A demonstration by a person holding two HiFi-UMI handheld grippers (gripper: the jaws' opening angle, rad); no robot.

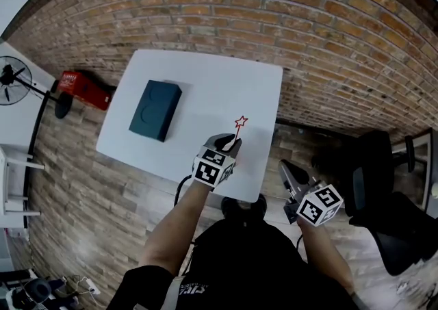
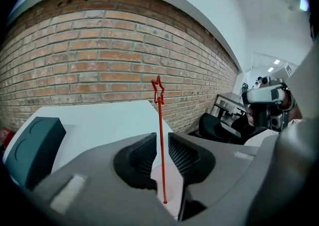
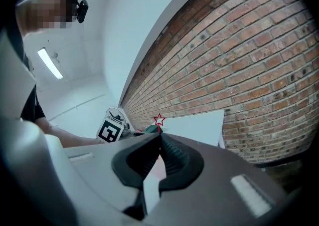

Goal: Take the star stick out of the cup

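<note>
A thin red star stick [image 1: 239,127] stands upright near the front right edge of the white table [image 1: 205,76]. In the left gripper view the star stick [image 2: 160,130] rises between the two dark pads with a small gap on each side, and its foot rests in a pale pinkish cup [image 2: 169,180] beneath the jaws. My left gripper [image 1: 229,141] [image 2: 160,145] is open around the stick. My right gripper [image 1: 285,167] [image 3: 160,137] hangs off the table's right side, shut and empty. The red star [image 3: 159,119] shows just beyond its tips.
A dark teal box [image 1: 156,110] [image 2: 30,150] lies on the table's left half. A brick wall runs behind the table. A red case [image 1: 83,89] and a fan [image 1: 10,79] stand at the left, a black chair [image 1: 383,178] at the right.
</note>
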